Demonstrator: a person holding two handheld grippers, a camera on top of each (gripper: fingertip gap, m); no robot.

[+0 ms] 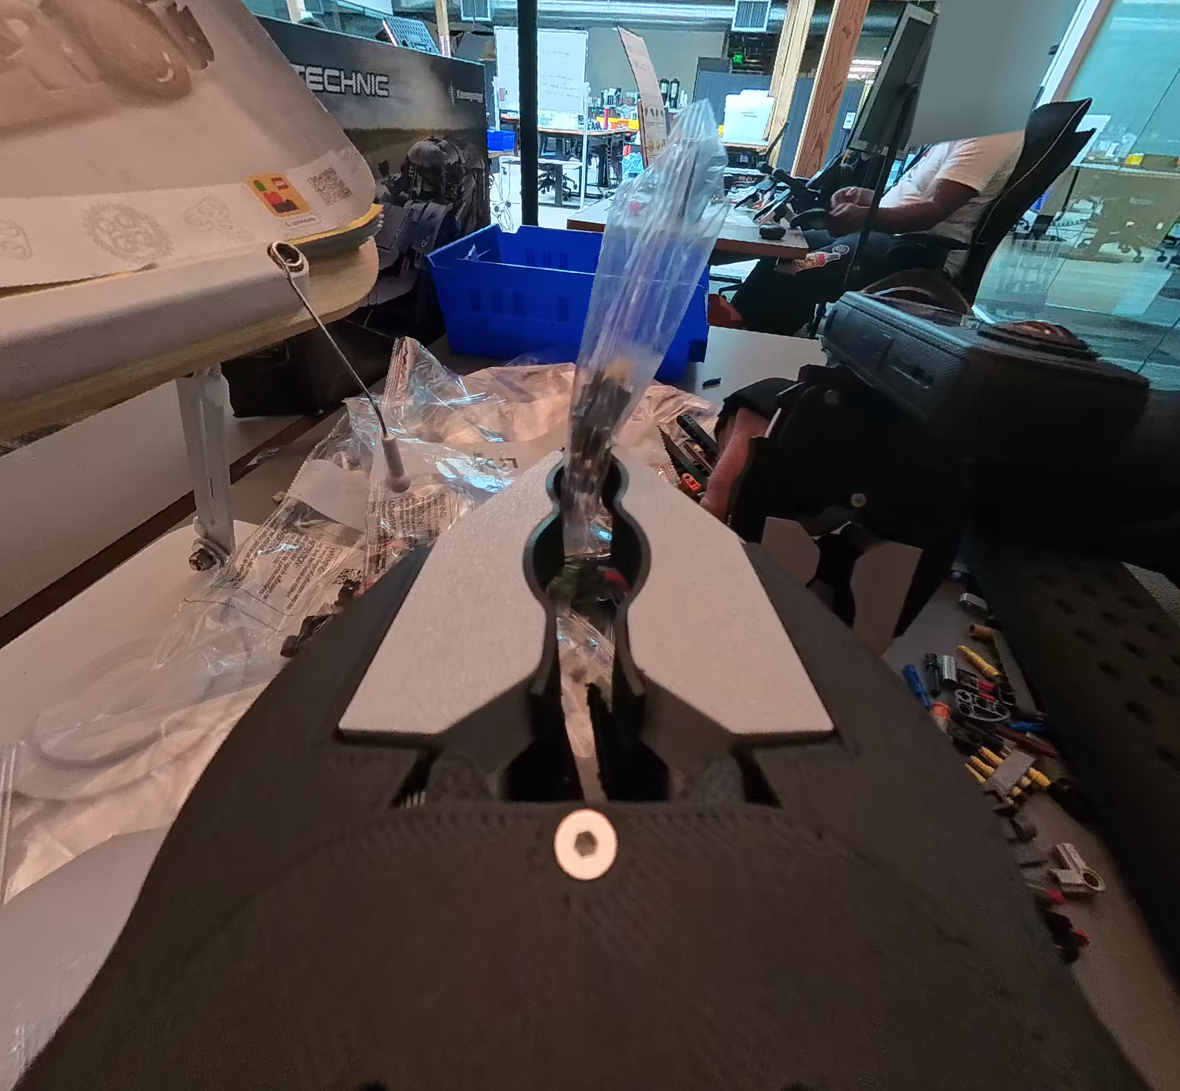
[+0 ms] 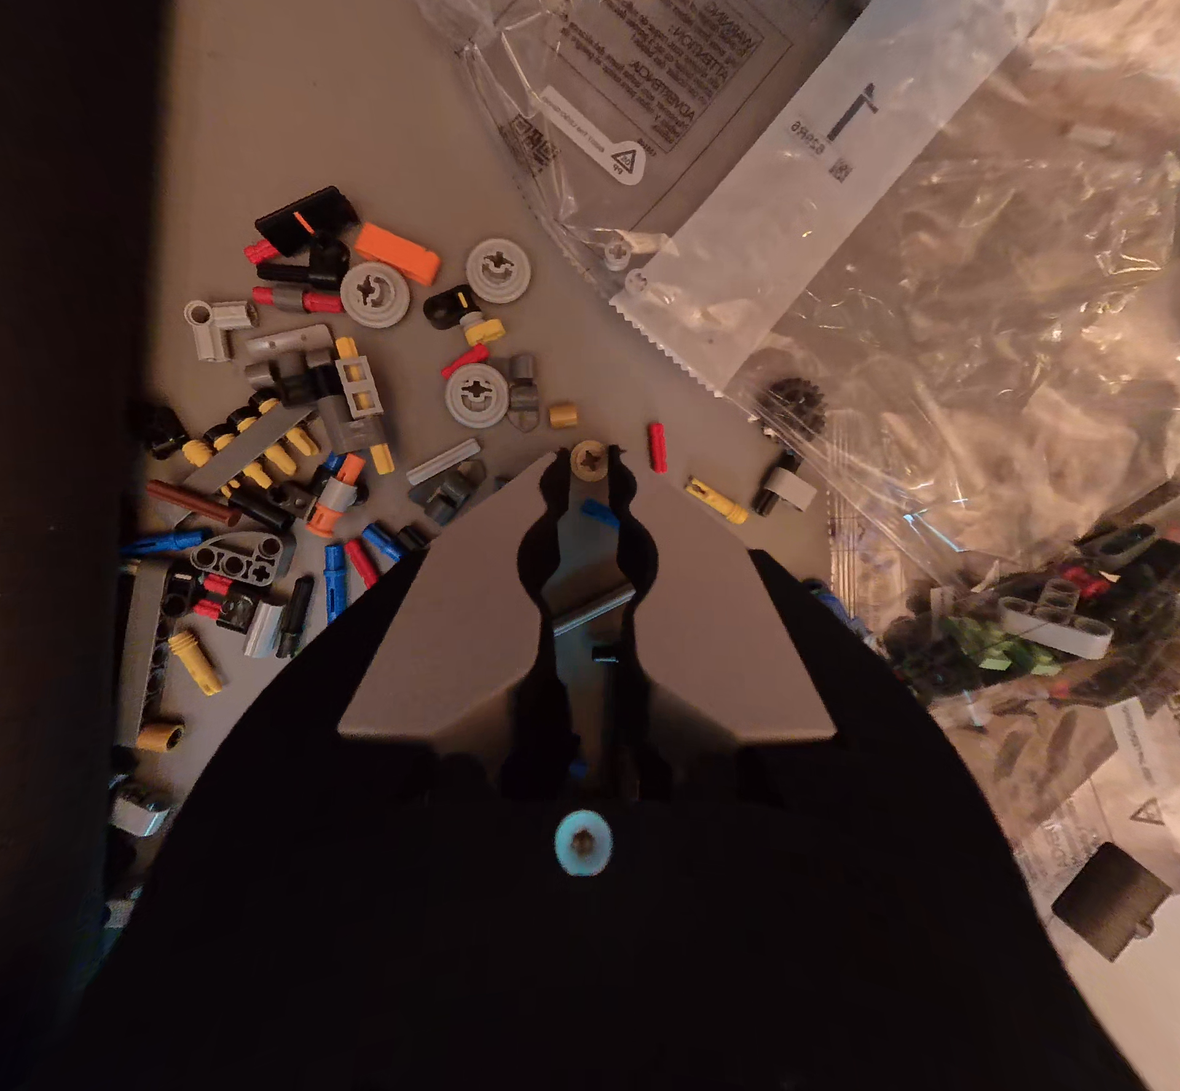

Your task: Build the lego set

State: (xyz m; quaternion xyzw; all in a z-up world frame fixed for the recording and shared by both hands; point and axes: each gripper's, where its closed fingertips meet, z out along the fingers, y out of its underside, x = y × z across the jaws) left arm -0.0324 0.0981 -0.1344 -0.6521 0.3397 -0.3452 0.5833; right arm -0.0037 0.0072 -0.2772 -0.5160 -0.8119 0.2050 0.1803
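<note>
My left gripper (image 1: pixel 586 479) is shut on a clear plastic bag (image 1: pixel 645 268) with dark Lego parts in it. The bag stands up above the table. My right gripper (image 2: pixel 587 454) points down at the table. Its tips are closed around a small tan round piece (image 2: pixel 589 459). A heap of loose Lego pieces (image 2: pixel 287 454) lies to its left, with grey pulley wheels (image 2: pixel 375 294), pins and beams. A red pin (image 2: pixel 656 446) and a yellow pin (image 2: pixel 715 499) lie just right of the tips. The right gripper's body also shows in the left wrist view (image 1: pixel 926 396).
Crumpled clear bags (image 2: pixel 958 230), some with parts inside, cover the table on the right. An instruction booklet on a stand (image 1: pixel 159 102), the set's box (image 1: pixel 408 121) and a blue bin (image 1: pixel 530 294) stand behind. A person sits at the back (image 1: pixel 926 192). About 15 cm separates my left fingertips from my right.
</note>
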